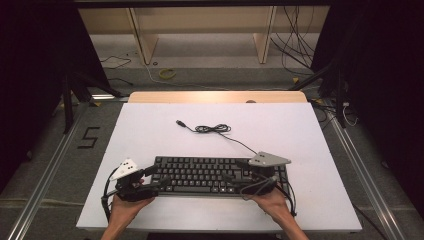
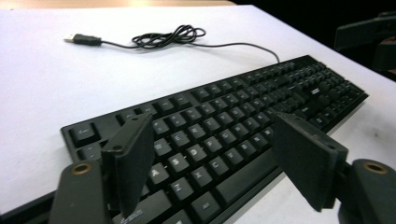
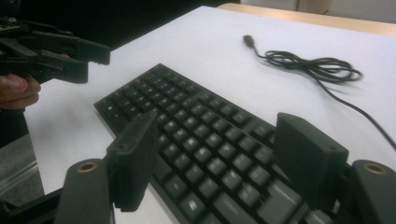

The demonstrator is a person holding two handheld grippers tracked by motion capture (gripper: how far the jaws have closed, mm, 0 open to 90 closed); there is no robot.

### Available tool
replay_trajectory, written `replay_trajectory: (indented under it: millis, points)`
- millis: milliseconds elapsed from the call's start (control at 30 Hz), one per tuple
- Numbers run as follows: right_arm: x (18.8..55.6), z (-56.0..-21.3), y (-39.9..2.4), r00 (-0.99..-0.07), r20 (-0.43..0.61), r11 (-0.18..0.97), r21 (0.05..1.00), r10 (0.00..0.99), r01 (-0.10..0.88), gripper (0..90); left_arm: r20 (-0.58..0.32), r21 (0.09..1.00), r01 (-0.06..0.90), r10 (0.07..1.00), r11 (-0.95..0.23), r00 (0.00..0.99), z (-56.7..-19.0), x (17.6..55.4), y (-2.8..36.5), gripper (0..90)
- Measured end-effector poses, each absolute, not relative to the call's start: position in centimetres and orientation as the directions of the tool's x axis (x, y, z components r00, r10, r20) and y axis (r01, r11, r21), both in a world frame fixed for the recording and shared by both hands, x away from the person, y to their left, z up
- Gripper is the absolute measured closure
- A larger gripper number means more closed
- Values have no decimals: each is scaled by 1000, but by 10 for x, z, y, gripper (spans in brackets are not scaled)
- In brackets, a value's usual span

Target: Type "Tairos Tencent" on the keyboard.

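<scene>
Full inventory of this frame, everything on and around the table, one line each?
Black full-size computer keyboard: 1, black, near edge of the table, between the two grippers.
Thin black USB cable: 1, black, runs from the keyboard's far right side into a loose bundle mid-table, plug lying free at its left end.
White rectangular tabletop: 1, white, light wood strip along the far edge.
Yellow ring-shaped item on the floor: 1, yellow, beyond the table; too small to identify.
Loose dark floor cables: several, dark, far right floor.
Left gripper: 1, black, jaws open over the keyboard's left end.
Right gripper: 1, black, jaws open over the keyboard's right end.
Hands: 2, one on each gripper.
</scene>
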State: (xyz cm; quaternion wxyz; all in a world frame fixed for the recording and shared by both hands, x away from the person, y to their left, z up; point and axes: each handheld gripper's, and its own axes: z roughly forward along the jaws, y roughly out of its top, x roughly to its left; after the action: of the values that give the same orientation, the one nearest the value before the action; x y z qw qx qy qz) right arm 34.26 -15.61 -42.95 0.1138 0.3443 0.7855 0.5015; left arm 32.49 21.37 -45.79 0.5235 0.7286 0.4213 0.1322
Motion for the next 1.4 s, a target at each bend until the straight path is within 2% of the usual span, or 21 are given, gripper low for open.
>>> replay_trajectory:
  millis: [100, 300, 333, 400, 533, 600, 633, 667, 800, 833, 900, 933, 1167, 1400]
  points:
    - [349, -429, -145, -747, 167, 286, 853, 643, 437, 356, -241, 867, 487, 762, -109, 600, -458, 326, 216, 329]
    - [363, -428, -120, -767, 168, 339, 824, 620, 454, 471, -252, 845, 523, 780, -110, 572, -461, 329, 222, 388]
    - [366, -429, -113, -768, 166, 353, 815, 619, 460, 518, -255, 837, 535, 784, -115, 566, -462, 330, 223, 429]
    - [369, -429, -107, -770, 165, 365, 807, 616, 465, 567, -257, 832, 542, 785, -116, 563, -462, 331, 224, 457]
    - [374, -430, -96, -773, 169, 380, 794, 612, 474, 667, -255, 821, 557, 791, -127, 557, -463, 331, 226, 572]
    - [376, -431, -90, -780, 170, 390, 790, 602, 473, 713, -247, 817, 560, 794, -137, 555, -464, 332, 226, 636]
    - [376, -431, -90, -780, 170, 390, 790, 602, 473, 713, -245, 812, 566, 796, -143, 553, -464, 332, 226, 636]
    - [378, -432, -83, -784, 168, 398, 787, 597, 471, 767, -244, 805, 573, 797, -150, 552, -465, 332, 226, 705]
    - [382, -435, -72, -788, 167, 413, 777, 592, 474, 831, -230, 784, 594, 803, -182, 550, -467, 334, 222, 774]
    - [385, -439, -63, -789, 171, 421, 769, 590, 482, 872, -227, 781, 596, 804, -187, 550, -467, 334, 222, 820]
    - [387, -440, -58, -789, 174, 422, 766, 589, 484, 886, -215, 780, 593, 806, -197, 551, -467, 334, 221, 841]
    - [390, -443, -49, -793, 173, 434, 759, 584, 485, 900, -206, 773, 599, 810, -210, 549, -468, 335, 220, 888]
    - [397, -448, -25, -799, 164, 468, 735, 579, 491, 900, -207, 750, 623, 816, -222, 540, -470, 337, 222, 894]
    - [404, -456, -18, -789, 160, 487, 709, 594, 510, 900, -210, 742, 632, 818, -224, 535, -471, 338, 222, 894]
